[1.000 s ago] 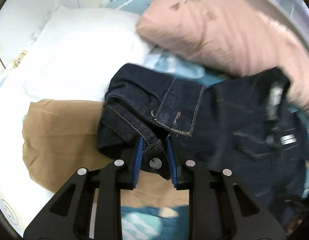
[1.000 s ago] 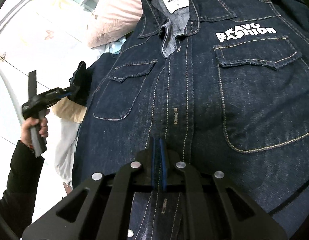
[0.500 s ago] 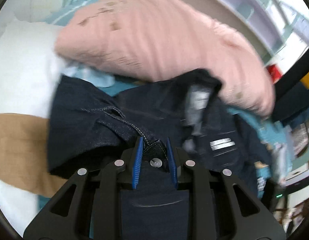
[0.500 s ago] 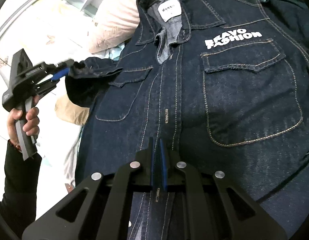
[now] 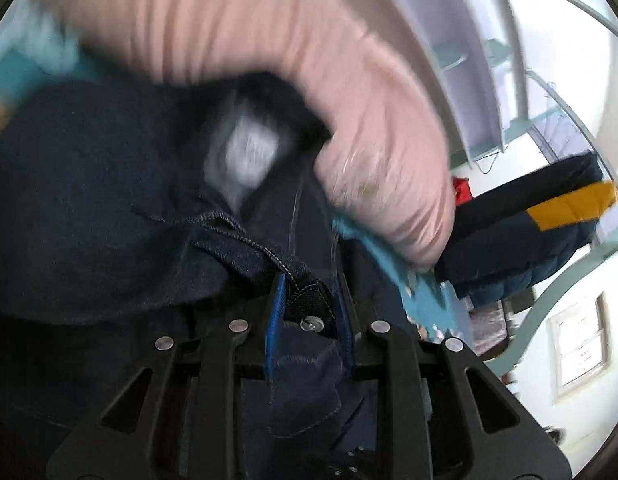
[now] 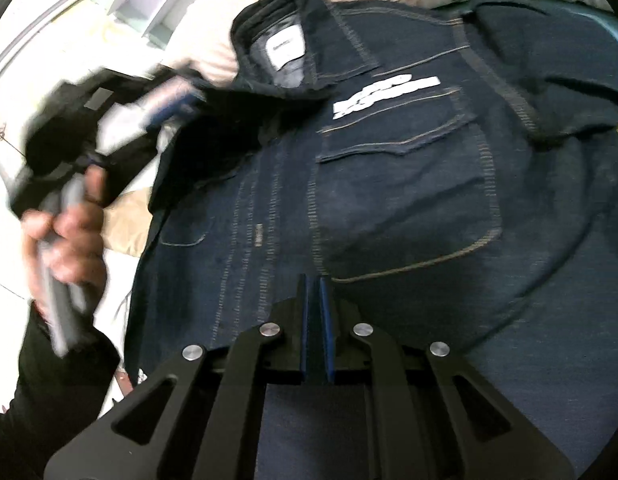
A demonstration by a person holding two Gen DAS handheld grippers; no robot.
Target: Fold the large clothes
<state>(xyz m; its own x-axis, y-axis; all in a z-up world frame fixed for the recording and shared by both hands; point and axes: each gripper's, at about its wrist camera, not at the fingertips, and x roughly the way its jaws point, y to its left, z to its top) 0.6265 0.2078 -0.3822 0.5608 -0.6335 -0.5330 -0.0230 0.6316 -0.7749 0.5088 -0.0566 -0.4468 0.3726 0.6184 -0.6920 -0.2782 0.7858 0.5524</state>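
The denim jacket [image 6: 389, 208] lies front up on the bed, collar pointing away toward the pink pillow [image 5: 269, 40]; its white chest lettering is blurred, unreadable. The left gripper [image 5: 309, 304] clamps the sleeve cuff [image 5: 305, 296]; the right gripper [image 6: 314, 320] is nearly closed, pinching the hem.

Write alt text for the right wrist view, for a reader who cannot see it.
A dark denim shirt lies buttoned and front up, filling the view, with the right gripper shut over its lower front. At the left, a blurred hand holds the left gripper, clamped on a sleeve cuff near the collar.
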